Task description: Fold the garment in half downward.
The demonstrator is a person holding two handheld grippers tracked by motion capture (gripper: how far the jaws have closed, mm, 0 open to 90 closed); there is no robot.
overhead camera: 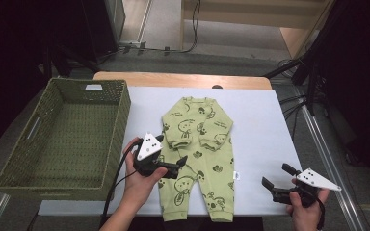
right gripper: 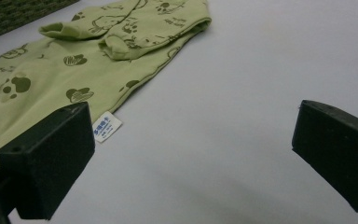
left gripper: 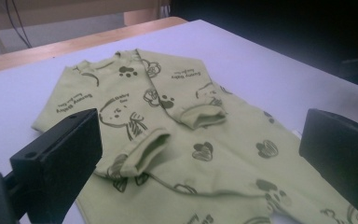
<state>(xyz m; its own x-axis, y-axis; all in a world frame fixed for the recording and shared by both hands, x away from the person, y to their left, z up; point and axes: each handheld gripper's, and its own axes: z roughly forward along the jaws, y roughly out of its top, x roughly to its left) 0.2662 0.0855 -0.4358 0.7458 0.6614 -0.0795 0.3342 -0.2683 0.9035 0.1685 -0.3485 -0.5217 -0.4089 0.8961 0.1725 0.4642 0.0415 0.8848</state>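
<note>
Onesie (overhead camera: 200, 159) lies flat, left tongs (overhead camera: 173, 161) released above its waist, right tongs (overhead camera: 279, 183) released beside its leg.

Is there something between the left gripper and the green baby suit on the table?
Nothing visible. The left gripper, jaws open, is directly over the baby suit near its folded sleeves, with no other object between them.

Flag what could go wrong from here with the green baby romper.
The left gripper, open over the romper, might pinch one layer alone and pull the folded sleeves loose. The right gripper sits open beside the cloth, so a lift could be one-sided and skew the legs. The basket stands close at the left.
</note>
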